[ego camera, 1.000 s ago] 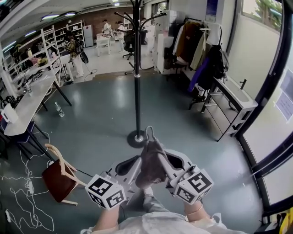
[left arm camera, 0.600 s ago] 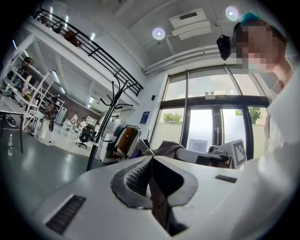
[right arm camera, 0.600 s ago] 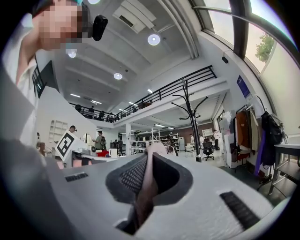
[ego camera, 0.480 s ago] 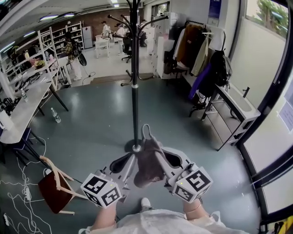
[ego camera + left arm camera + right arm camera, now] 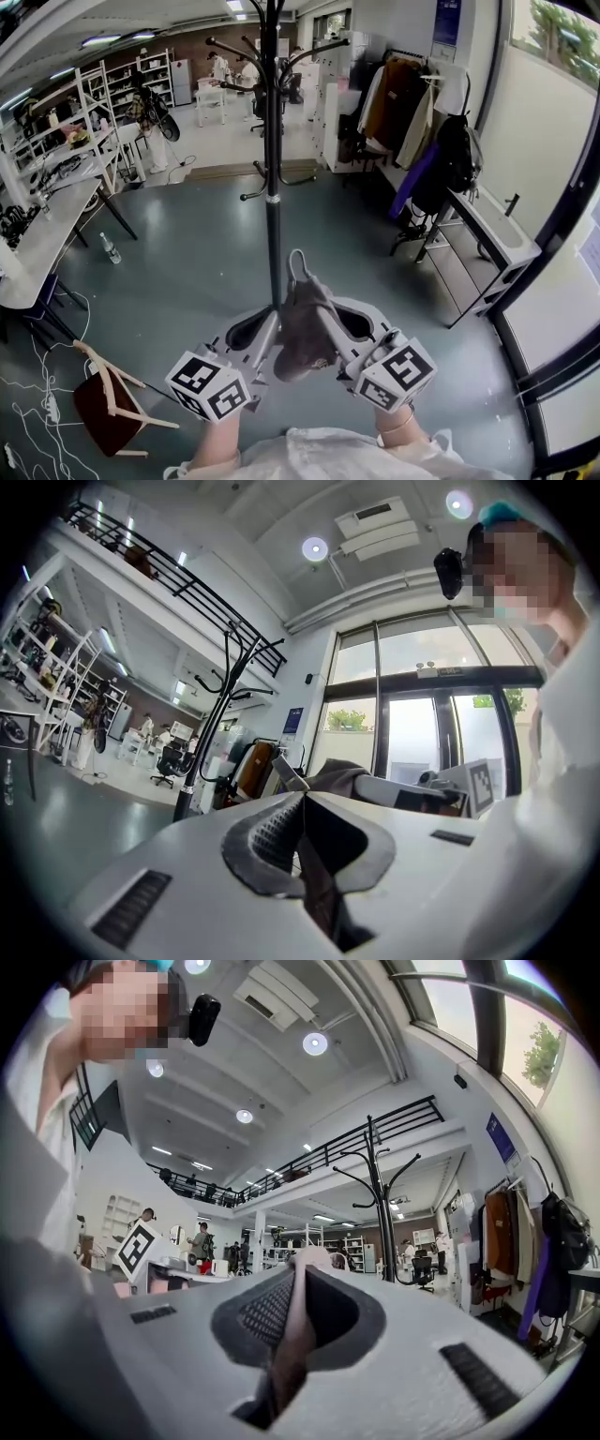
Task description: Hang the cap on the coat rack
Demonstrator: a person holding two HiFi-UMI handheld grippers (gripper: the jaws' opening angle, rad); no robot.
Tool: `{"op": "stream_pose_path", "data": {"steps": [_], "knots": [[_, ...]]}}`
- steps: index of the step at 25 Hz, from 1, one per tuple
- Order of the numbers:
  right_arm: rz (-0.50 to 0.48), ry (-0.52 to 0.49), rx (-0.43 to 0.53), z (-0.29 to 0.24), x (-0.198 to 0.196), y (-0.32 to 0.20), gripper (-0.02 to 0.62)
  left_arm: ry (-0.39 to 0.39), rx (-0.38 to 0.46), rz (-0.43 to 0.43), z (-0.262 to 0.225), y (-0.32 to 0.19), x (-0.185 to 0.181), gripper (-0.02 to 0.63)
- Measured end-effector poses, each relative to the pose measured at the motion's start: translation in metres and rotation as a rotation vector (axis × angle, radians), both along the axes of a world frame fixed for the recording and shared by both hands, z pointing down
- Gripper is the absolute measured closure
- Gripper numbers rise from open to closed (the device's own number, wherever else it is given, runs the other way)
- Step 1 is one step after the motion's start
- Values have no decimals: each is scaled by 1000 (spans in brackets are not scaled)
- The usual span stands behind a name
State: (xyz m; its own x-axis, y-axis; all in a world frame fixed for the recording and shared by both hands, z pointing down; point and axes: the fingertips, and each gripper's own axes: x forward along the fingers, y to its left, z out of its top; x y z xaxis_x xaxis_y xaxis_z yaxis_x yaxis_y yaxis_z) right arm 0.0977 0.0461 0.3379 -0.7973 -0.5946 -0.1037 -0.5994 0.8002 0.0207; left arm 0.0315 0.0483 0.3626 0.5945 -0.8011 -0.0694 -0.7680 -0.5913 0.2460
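Cap [image 5: 305, 323] is gripped from both sides, clenched in left hand-held gripper [image 5: 273, 330] and right hand-held gripper [image 5: 330, 328]. Coat rack [image 5: 272, 187] is seen just ahead of both. Approach step is judged in hand; a lift towards the upper hooks [image 5: 225, 47], well above, is called for.

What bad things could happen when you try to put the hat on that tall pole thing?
The cap hangs from just a thin fold of cloth pinched by the left gripper and the right gripper, so it might slip out and fall to the floor. The coat rack has curved hooks sticking out both low and high. A gripper could bump one, or the cap might snag on a lower hook on its way up.
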Motion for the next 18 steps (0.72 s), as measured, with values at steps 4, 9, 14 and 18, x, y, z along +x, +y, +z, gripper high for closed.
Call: {"op": "stream_pose_path", "data": {"steps": [4, 9, 14, 18], "knots": [[-3, -24, -2, 2, 5, -21, 581, 1, -1, 10, 7, -20, 8, 589], [-16, -33, -34, 11, 11, -34, 581, 14, -23, 1, 22, -36, 15, 589], [-9, -29, -71, 21, 18, -44, 581, 8, -41, -1, 23, -48, 21, 589], [5, -38, -82, 24, 25, -51, 581, -9, -56, 17, 24, -56, 27, 589]]}}
